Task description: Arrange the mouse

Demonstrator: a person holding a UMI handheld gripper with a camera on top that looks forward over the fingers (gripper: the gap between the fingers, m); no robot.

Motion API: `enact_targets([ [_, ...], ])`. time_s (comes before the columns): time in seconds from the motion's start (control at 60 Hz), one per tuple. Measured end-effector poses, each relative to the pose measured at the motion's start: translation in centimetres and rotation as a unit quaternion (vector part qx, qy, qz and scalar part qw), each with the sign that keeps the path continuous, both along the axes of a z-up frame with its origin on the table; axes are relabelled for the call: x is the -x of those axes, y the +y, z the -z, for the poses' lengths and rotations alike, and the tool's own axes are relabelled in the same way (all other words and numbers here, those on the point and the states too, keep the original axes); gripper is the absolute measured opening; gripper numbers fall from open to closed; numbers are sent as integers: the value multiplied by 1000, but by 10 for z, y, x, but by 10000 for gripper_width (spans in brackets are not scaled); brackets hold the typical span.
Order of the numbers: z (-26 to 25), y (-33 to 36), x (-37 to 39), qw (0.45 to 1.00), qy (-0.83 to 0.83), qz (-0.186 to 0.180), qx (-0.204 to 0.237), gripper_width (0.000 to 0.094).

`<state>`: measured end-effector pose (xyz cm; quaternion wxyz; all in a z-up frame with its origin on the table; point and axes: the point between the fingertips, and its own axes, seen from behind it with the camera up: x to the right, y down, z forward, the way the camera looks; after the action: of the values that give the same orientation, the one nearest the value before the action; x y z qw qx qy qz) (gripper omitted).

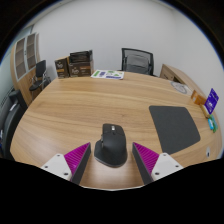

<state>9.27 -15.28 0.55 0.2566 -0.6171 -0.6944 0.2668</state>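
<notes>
On the wooden table, black mouse between wide-spread fingers, untouched

A wooden table (oval, pale) carries a black mouse, a dark mouse pad and some papers.

The hand-held two-fingered tongs are showing only their front ends. Each finger is appearing as a pale grey-white wedge-shaped block with flat, plastic-looking faces, and each is tapering toward its tip. The inner face of each is carrying a bright magenta pad, triangular in outline and faintly ribbed with fine diagonal lines. The two fingers are looking like mirror images of one another. No hand, sleeve, cable or screw is showing.
</notes>
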Motion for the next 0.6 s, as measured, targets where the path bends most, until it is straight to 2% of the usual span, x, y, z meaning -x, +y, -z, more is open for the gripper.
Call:
enact_targets([
  [0.25,19,-2,27,1000,-3,9,8,831],
  [0.283,20,-2,28,1000,-4,10,11,798],
  [0.333,20,-6,31,1000,-4,11,23,677],
  [0.433,20,-5,33,1000,-2,11,20,604],
  [0.483,15,-3,36,1000,11,15,23,496],
  [0.6,18,-10,34,999,1,8,39,458],
])
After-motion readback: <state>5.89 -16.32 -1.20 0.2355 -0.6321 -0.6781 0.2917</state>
